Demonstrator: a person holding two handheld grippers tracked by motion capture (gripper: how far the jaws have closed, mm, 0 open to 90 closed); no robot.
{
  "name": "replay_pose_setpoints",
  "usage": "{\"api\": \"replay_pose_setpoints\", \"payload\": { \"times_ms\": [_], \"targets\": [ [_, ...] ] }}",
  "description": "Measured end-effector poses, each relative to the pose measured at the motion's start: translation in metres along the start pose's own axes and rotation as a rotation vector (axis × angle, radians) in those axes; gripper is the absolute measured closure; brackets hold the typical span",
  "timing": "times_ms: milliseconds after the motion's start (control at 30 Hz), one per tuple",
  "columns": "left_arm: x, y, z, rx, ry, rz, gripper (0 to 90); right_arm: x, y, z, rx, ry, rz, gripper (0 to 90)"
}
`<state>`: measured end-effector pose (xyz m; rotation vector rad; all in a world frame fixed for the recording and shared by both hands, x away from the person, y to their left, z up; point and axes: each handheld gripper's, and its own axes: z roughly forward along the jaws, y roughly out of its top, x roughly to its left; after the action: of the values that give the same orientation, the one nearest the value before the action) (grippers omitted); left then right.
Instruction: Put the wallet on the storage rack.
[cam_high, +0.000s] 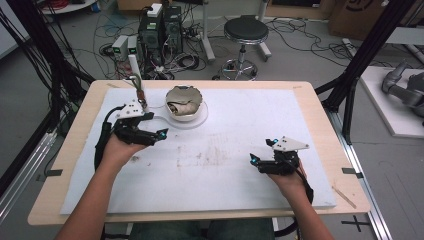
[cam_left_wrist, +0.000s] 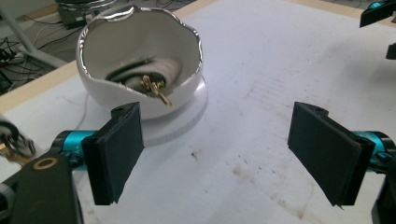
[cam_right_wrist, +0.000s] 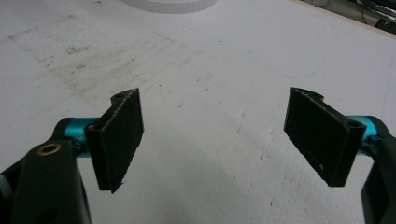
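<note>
A white bowl (cam_high: 184, 102) with a wavy silver rim stands on a round white base (cam_high: 199, 120) at the back middle of the white mat. In the left gripper view the bowl (cam_left_wrist: 140, 51) holds a small gold piece (cam_left_wrist: 156, 89) and a rolled greyish thing behind it. My left gripper (cam_high: 162, 133) is open just left of and in front of the bowl, its pads (cam_left_wrist: 116, 149) wide apart with nothing between them. My right gripper (cam_high: 253, 160) is open over bare mat at the front right, jaws spread and nothing held (cam_right_wrist: 219, 140).
A small upright object (cam_high: 140, 92) with a white stick stands behind my left hand, near the mat's back left. The white mat (cam_high: 225, 150) covers a wooden table. Beyond the far edge are a stool (cam_high: 245, 32), computer boxes (cam_high: 160, 27) and cables.
</note>
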<state>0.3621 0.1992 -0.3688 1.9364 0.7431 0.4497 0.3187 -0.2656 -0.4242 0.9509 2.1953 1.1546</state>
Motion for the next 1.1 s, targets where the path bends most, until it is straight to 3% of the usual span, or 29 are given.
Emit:
{"api": "replay_pose_setpoints", "payload": {
  "times_ms": [367, 600, 900, 1100],
  "targets": [
    [-0.003, -0.034, -0.016, -0.015, -0.014, -0.056, 17.8, -0.003, 0.0, -0.001, -0.011, -0.006, -0.001, 20.2],
    [-0.01, -0.053, -0.019, -0.021, -0.025, -0.09, 17.3, -0.006, -0.002, -0.002, -0.01, -0.006, 0.012, 20.2],
    [-0.016, -0.069, -0.025, -0.043, -0.014, -0.08, 17.3, -0.009, -0.004, -0.002, -0.009, -0.004, 0.015, 20.2],
    [-0.013, -0.075, -0.024, -0.048, -0.016, -0.089, 17.3, -0.01, -0.005, 0.0, -0.003, -0.009, 0.013, 20.2]
  ]
}}
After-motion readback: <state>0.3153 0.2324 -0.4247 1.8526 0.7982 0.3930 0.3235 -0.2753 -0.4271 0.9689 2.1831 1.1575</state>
